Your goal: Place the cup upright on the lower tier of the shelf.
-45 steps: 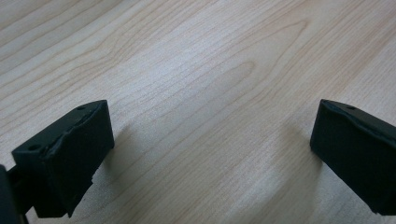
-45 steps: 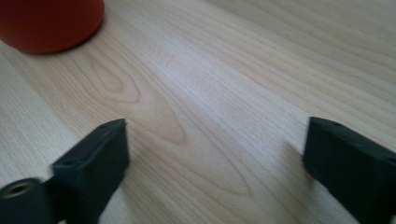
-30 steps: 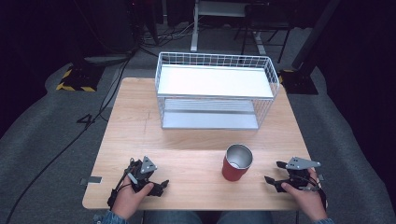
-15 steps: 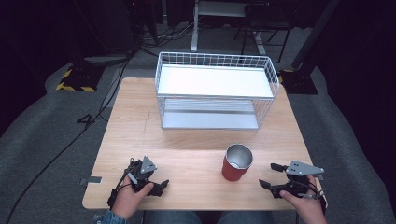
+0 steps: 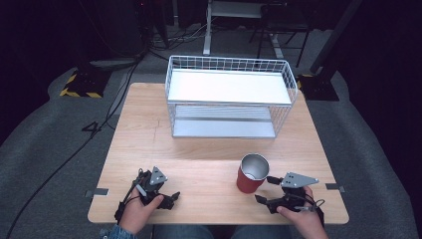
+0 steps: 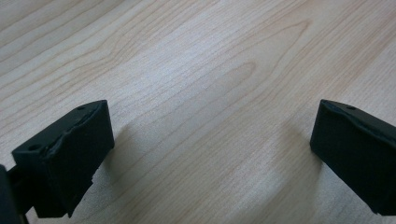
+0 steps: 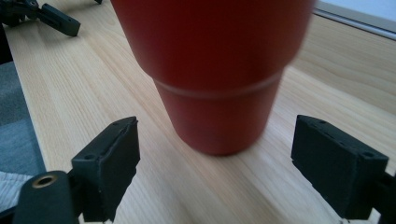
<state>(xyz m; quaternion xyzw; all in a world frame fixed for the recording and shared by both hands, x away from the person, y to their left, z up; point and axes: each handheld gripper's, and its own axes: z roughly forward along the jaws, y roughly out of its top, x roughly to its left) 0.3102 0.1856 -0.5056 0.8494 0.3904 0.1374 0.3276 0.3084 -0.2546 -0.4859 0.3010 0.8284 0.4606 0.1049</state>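
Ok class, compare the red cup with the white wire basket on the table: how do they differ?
The cup is round with solid red walls; the basket is boxy, of open white wire. The cup is far smaller than the basket. The cup stands near the person's edge, the basket at the far side. Both rest on the wooden table.

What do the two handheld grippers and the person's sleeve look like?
Both the left gripper and the right gripper are black, with two blocky black fingers and a grey three-cornered plate on top. A thin black cable trails from each. A blue denim cuff shows at the left wrist.
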